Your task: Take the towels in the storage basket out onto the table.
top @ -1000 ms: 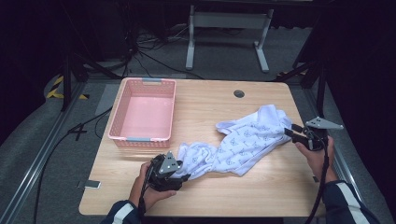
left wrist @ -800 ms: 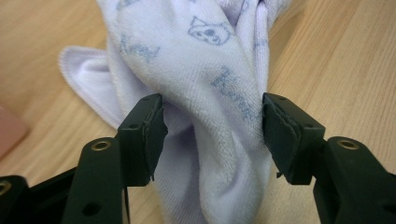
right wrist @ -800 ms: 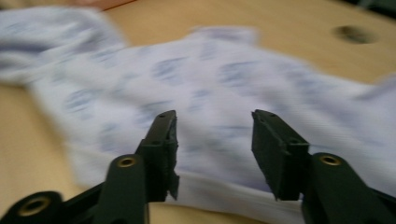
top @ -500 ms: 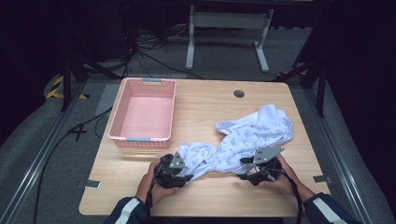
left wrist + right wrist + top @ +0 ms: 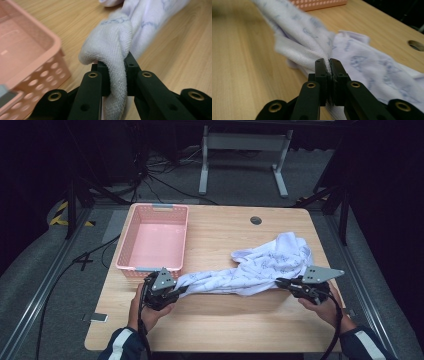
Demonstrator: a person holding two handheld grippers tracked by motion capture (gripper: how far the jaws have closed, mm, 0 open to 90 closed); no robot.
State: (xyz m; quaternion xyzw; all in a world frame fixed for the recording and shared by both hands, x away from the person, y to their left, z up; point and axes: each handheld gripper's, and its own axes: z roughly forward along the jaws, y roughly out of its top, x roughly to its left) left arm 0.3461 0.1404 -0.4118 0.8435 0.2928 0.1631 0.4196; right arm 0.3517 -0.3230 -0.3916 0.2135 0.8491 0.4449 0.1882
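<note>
Item: one white terry-cloth towel with a faint blue-grey print [image 5: 260, 267], lying in a long diagonal band on the light wooden table [image 5: 225, 325], its near-left end just right of the near-right corner of the pink perforated plastic basket [image 5: 152, 240], its bunched far end well to the right of that basket. Changes noted: a second ago the right gripper [image 5: 285, 283] stood off past the towel's right side and the left gripper [image 5: 176, 292] rested at the end nearest the basket; both sets of jaws have just been closing, and each now has cloth between them. Left gripper [image 5: 117, 67]: jaws clamped on a thick rolled fold at the basket-side end. Right gripper [image 5: 329, 65]: jaws pressed nearly together on a thin edge along the towel's near side, right of the basket. Compared with the earlier frames the band looks drawn straighter away from the basket, though motion blur in both gripper views makes the tension hard to judge. Reading: with two holds secured, the towel appears ready to be lifted or spread, presumably for folding or for placing in the basket; the basket is empty. Count: towels, one; baskets, one; grippers, two; tables, one; round cable hole in the table top [image 5: 256, 220], one, beyond and right of the basket.
</note>
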